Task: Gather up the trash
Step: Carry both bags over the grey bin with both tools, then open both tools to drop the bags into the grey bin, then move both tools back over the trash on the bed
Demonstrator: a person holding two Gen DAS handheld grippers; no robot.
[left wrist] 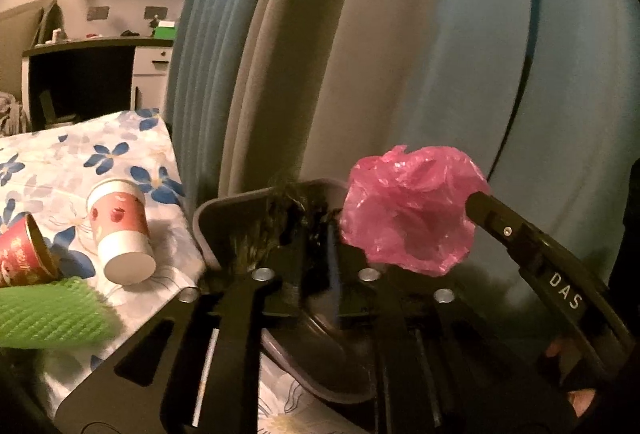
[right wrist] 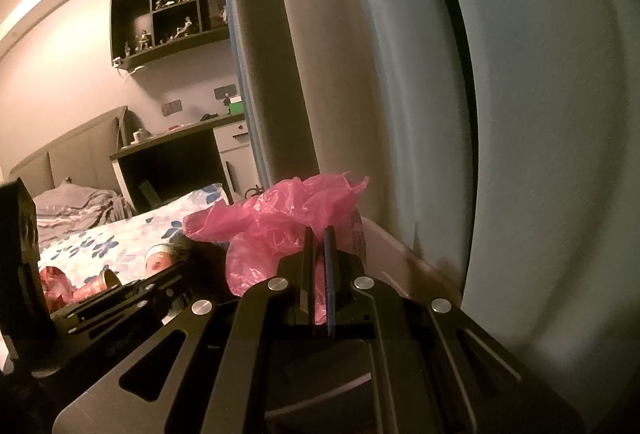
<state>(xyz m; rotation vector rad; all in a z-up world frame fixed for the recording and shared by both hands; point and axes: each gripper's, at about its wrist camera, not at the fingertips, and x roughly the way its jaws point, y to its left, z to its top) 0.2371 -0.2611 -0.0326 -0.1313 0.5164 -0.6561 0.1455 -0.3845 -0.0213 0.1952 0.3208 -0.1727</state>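
A crumpled pink plastic bag [right wrist: 288, 218] is pinched between the fingers of my right gripper [right wrist: 318, 234], which is shut on it. In the left wrist view the same bag [left wrist: 408, 218] hangs at the tip of the right gripper's finger [left wrist: 520, 238], over a grey dustpan-like tray [left wrist: 208, 222]. My left gripper [left wrist: 316, 230] is shut on the tray's rim, beside a dark brush [left wrist: 256, 234] lying in it. Two paper cups, one white and red [left wrist: 120, 230], one red [left wrist: 24, 254], lie tipped on the floral sheet [left wrist: 80, 161].
A green mesh object [left wrist: 52, 314] lies at the lower left. Blue and grey curtains [left wrist: 360, 53] hang right behind the tray. A dark desk [right wrist: 176, 157], wall shelves [right wrist: 172, 17] and a bed with rumpled bedding [right wrist: 76, 205] stand further back.
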